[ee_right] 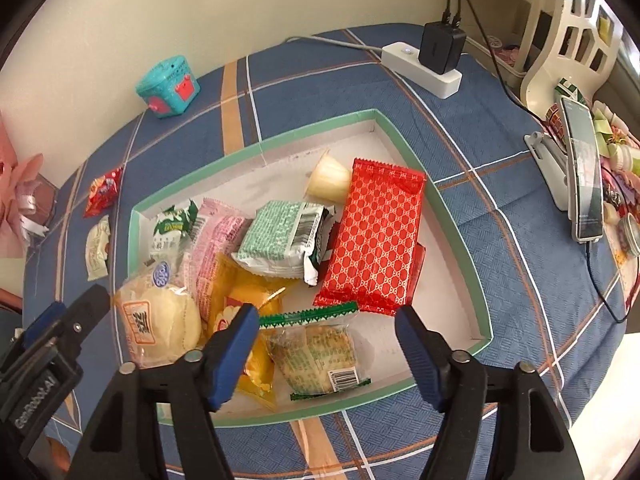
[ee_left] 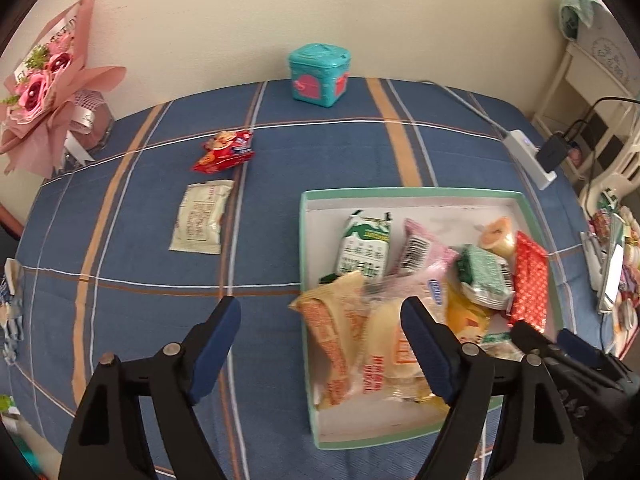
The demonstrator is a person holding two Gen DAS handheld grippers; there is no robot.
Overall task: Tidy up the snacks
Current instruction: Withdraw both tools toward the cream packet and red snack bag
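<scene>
Tabletop with a blue plaid cloth (ee_left: pixel 132 216) seen from both wrist cameras. A shallow green-rimmed box (ee_left: pixel 416 193) with a white floor lies at centre right and contains most of the snacks: a red patterned packet (ee_right: pixel 376 236) at its right side, a pale jelly cup (ee_right: pixel 326 178) touching that packet's far end, a green-and-white packet (ee_right: pixel 280 238) resting on the pile at centre, a pink packet (ee_right: pixel 218 232) and a green-and-white milk carton (ee_left: pixel 362 246) toward the far left, a bagged round bun (ee_right: pixel 160 320) at the near left corner partly over the rim, a yellow packet (ee_right: pixel 236 292) beside it, and a clear green-edged pastry bag (ee_right: pixel 316 350) at the near centre. Two snacks lie on the cloth left of the box, well apart from it: a small red snack bag (ee_left: pixel 224 150) farther away and a cream sachet (ee_left: pixel 200 216) nearer. The left gripper (ee_left: pixel 320 344) hangs over the box's near left edge, jaws spread wide and holding nothing, its right finger above the bun. The right gripper (ee_right: pixel 326 354) hangs over the near part of the box, jaws likewise wide and empty, the pastry bag lying between them below. A teal box (ee_left: pixel 319 74) stands at the far edge by the wall, a pink paper bouquet (ee_left: pixel 48 88) at far left, a white power strip (ee_right: pixel 420 66) with a black charger (ee_right: pixel 440 46) at far right, and a phone on a stand (ee_right: pixel 582 172) at the right.
</scene>
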